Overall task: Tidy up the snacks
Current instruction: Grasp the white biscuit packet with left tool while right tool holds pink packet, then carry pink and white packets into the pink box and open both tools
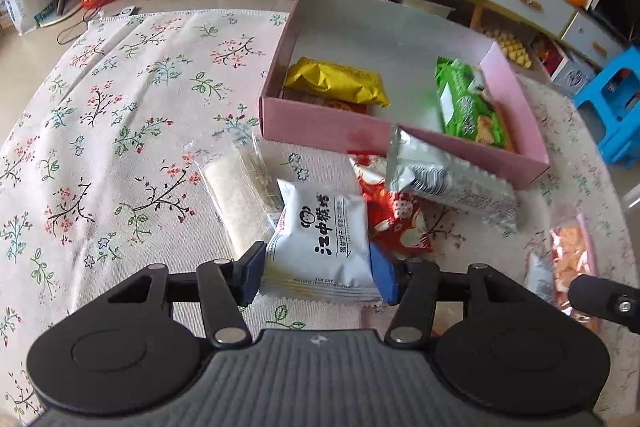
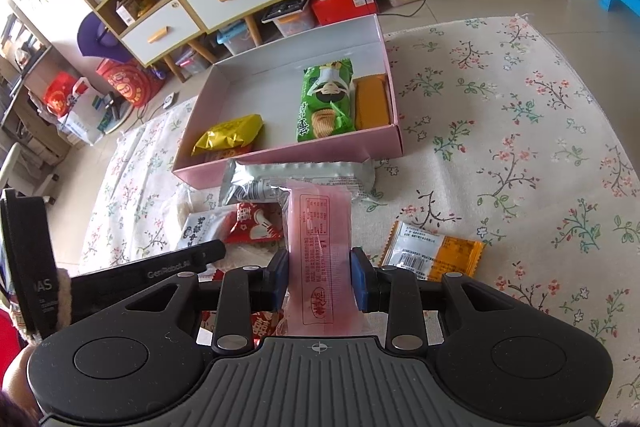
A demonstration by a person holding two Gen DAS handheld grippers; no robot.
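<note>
Glossy white pouch (image 1: 320, 243), crinkled pink sleeve (image 2: 320, 259), cardboard box (image 1: 320, 125)

My left gripper (image 1: 318, 277) and right gripper (image 2: 320, 275) were black, ribbed grey housing, blue pads (image 2: 360, 281), silver screws (image 1: 230, 335); red sleeve at 8 o'clock.

left tool (image 1: 318, 273) clamped, right tool (image 2: 320, 277) clamped

— Readable print, left wrist view?
— "江中猴姑" on white packet (image 1: 320, 239), centre.
— Right wrist view?
— "GenRobot.AI" along black arm (image 2: 160, 273), lower left; barcode on orange packet (image 2: 434, 253), digits illegible.
</note>
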